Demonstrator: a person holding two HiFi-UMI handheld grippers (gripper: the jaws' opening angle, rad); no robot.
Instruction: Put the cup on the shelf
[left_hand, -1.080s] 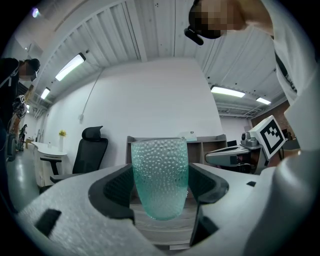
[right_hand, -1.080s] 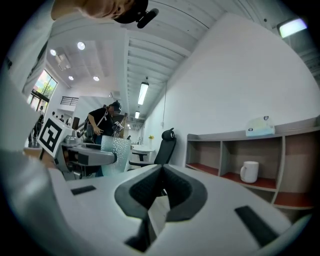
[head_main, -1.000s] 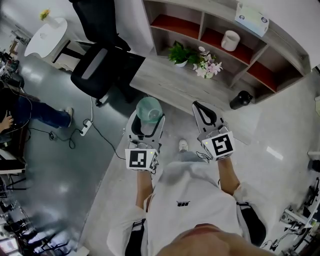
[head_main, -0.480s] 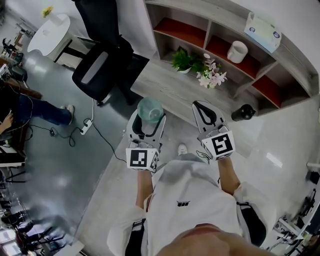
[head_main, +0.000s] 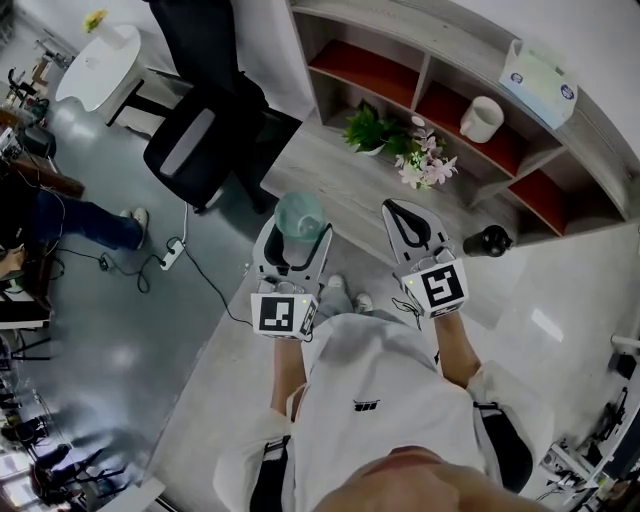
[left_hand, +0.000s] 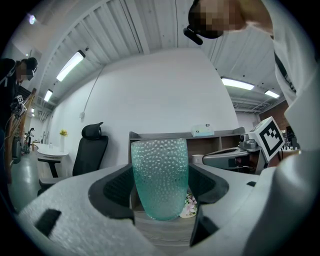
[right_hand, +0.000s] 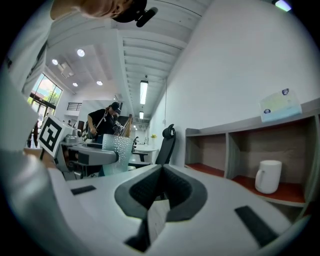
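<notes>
A teal dimpled glass cup (head_main: 299, 216) (left_hand: 160, 177) stands upright between the jaws of my left gripper (head_main: 293, 238) (left_hand: 161, 189), which is shut on it. The cup also shows at the left of the right gripper view (right_hand: 117, 148). My right gripper (head_main: 410, 224) (right_hand: 161, 187) is shut with nothing in it, level with the left one. Both hang in front of a low grey wooden shelf unit (head_main: 340, 175) (left_hand: 150, 136) (right_hand: 227, 131) with red-floored compartments.
On the shelf's lower board stand a green plant (head_main: 368, 129) and pink flowers (head_main: 424, 165). A white mug (head_main: 481, 119) (right_hand: 268, 176) sits in a compartment, a tissue box (head_main: 540, 83) on top. A black bottle (head_main: 484, 240) stands on the floor. Black office chair (head_main: 195, 130) at left.
The shelf has slid slightly right and up in the head view as the person stepped forward; one foot now shows near the grippers. Both grippers keep their hold and pose.
</notes>
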